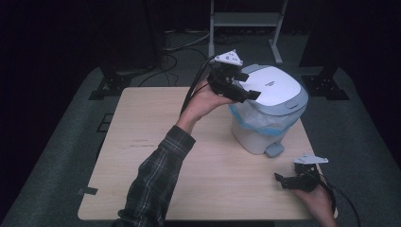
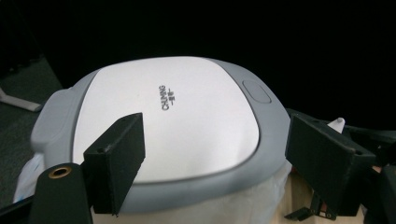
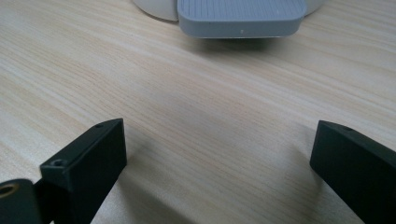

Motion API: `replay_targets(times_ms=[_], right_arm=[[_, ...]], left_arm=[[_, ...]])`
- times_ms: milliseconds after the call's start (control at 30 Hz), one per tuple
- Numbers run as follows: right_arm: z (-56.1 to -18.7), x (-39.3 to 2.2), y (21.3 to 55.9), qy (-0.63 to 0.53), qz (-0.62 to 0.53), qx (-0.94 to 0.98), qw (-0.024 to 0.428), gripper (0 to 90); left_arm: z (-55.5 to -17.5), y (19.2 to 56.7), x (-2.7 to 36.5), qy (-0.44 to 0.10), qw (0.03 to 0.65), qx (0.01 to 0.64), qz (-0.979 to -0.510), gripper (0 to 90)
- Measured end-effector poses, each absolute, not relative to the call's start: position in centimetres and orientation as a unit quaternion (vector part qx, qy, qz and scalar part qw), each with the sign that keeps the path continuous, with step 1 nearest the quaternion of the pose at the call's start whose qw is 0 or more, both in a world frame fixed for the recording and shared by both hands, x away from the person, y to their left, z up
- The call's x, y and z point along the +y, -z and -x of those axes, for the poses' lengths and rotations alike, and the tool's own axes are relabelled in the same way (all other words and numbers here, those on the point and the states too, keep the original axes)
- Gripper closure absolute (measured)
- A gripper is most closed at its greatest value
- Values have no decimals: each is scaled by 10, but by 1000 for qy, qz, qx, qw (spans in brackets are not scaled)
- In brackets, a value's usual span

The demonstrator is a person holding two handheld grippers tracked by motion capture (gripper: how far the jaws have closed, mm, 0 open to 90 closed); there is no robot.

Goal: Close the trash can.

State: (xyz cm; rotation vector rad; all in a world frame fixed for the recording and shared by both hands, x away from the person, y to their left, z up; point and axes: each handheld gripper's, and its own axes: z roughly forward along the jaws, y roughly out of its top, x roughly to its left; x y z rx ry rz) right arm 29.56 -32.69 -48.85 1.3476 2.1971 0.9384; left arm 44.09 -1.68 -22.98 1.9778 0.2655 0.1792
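Where the left hand-held gripper [image 1: 247,86] is raised above the surface [image 1: 156,156], its jaws stand spread wide and empty at the near-left edge of the pedal bin [image 1: 265,113]. Seen from the left gripper view, the bin's lid [image 2: 177,126] lies directly ahead of and between the jaws: a white panel with a small printed mark, framed by a grey rim, closed on the bin. One jaw overlaps the lid's edge and the other sits just beyond the rim's opposite side; whether either touches the lid cannot be told. A blue-tinted bag liner [image 1: 257,120] shows below the rim, folded over the white body. The left hand [image 1: 208,101] grips the tool from below, its plaid sleeve [image 1: 156,184] reaching back across the surface.

The right hand-held gripper [image 1: 280,179] rests low at the surface's near-right corner, held by the right hand [image 1: 319,201], jaws likewise spread with nothing between them. Ahead of it, in the right gripper view, lies bare pale wood grain, and beyond that the bin's grey ribbed foot pedal [image 3: 238,16], apart from the jaws. In the high view the pedal [image 1: 274,150] projects from the bin's base toward this gripper.

Beyond the surface, dark carpet, cables and a metal stand's legs [image 1: 246,23] are dimly visible.
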Motion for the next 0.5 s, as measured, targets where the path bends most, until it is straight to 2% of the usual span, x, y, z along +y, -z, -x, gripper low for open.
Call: replay_targets(times_ms=[500], right_arm=[[-296, -327, 488, -335, -483, 785, 197, 26]], left_arm=[[-418, 241, 38, -115, 529, 135, -830, 82]])
